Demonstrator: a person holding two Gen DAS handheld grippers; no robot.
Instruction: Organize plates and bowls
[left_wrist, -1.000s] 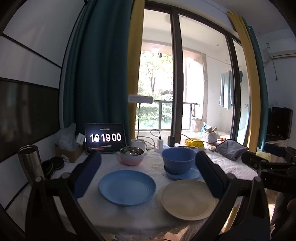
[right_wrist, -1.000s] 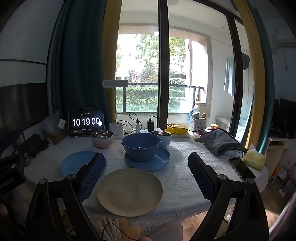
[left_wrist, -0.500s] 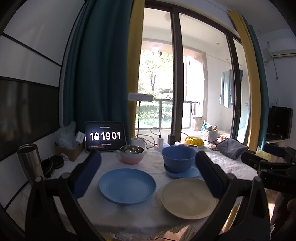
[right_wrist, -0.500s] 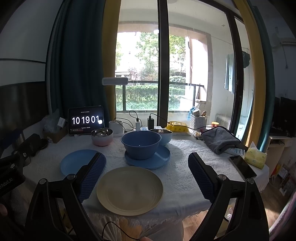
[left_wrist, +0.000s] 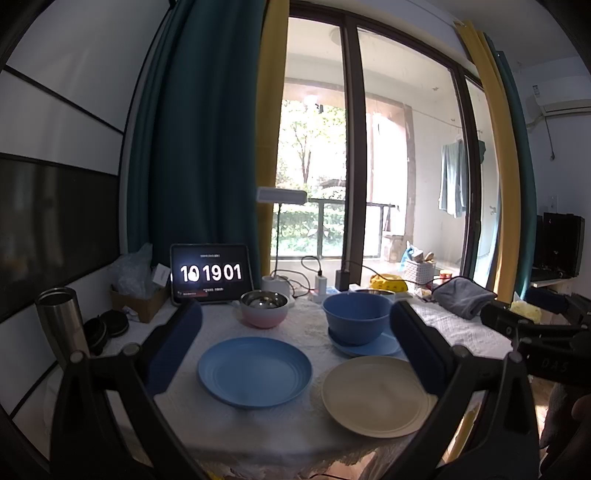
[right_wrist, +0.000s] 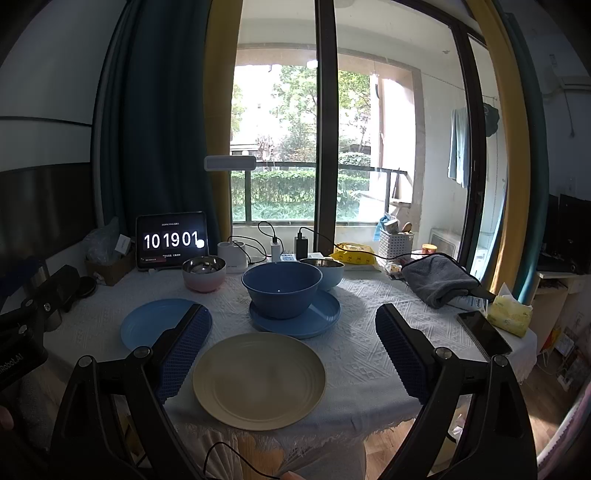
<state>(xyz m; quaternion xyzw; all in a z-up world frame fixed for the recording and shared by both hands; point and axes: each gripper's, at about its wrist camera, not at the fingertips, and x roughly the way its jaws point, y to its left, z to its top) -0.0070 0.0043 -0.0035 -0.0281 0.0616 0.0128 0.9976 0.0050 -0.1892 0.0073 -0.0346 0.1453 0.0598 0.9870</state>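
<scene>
Both tongs hover with their padded arms spread wide apart, gripping nothing: left tongs (left_wrist: 295, 347), right tongs (right_wrist: 293, 350). On the white-clothed tabletop (right_wrist: 369, 354), a round cream plate (right_wrist: 259, 380) lies at lower centre, a round light-blue plate (right_wrist: 155, 323) to its left. Above them a deep blue bowl (right_wrist: 282, 290) sits on another blue plate (right_wrist: 325, 317); a pink steel-lined bowl (right_wrist: 204, 273) stands upper left.

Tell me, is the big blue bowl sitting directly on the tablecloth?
No, the big blue bowl rests on a blue plate, which lies on the tablecloth.
</scene>
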